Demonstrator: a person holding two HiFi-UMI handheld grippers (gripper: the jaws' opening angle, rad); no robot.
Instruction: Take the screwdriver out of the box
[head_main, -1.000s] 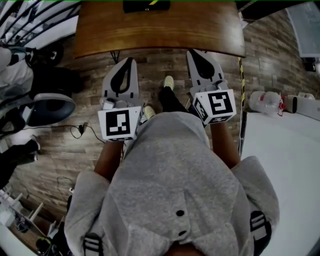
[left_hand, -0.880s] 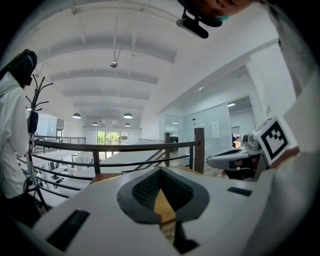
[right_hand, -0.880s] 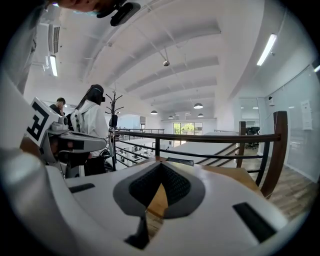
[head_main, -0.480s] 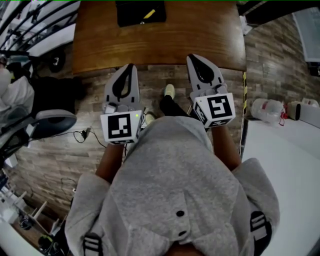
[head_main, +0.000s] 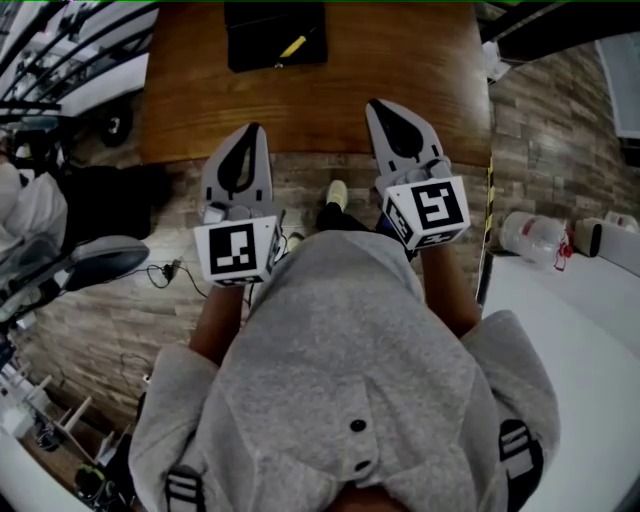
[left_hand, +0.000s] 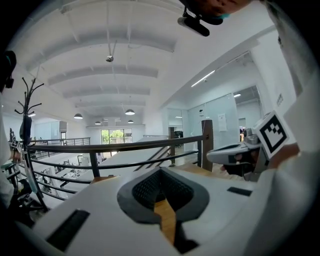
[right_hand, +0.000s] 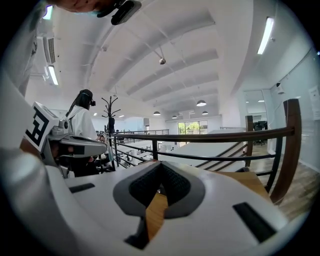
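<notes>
box (head_main: 258, 38) on table (head_main: 400, 60) | contents: yellow-handled screwdriver (head_main: 292, 46)

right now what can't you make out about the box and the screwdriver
- Black rectangular box on the brown wooden table: head view, it runs to the top edge, far side unclear.
- Slim yellow item in it: head view, too small to confirm as the screwdriver.
- Both gripper views: box not visible; the white left claw and right claw fill the lower picture.
</notes>
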